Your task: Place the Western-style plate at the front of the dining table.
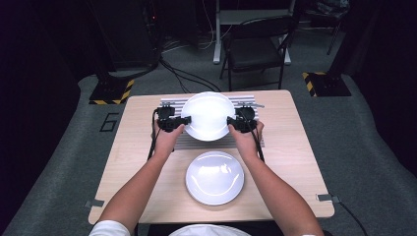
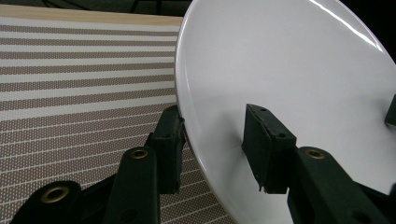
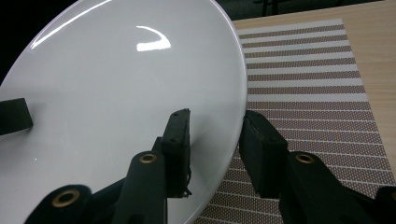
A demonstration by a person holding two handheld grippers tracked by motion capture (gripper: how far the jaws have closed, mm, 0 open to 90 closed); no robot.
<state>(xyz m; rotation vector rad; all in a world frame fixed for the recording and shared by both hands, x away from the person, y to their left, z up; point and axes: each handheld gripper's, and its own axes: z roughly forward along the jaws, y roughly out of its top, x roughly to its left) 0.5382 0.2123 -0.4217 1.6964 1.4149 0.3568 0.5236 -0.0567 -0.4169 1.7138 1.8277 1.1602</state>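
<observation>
A white plate hangs tilted over a striped placemat at the table's far middle, held from both sides. My left gripper is shut on its left rim. In the left gripper view, one pad lies under the rim and the other on the plate's face, with the left gripper astride the edge. My right gripper is shut on the opposite rim. In the right gripper view, the right gripper clamps the plate the same way, above the placemat.
A second white plate lies flat on the wooden table just in front of the placemat, between the person's forearms. A black chair stands on the floor beyond the table's far edge.
</observation>
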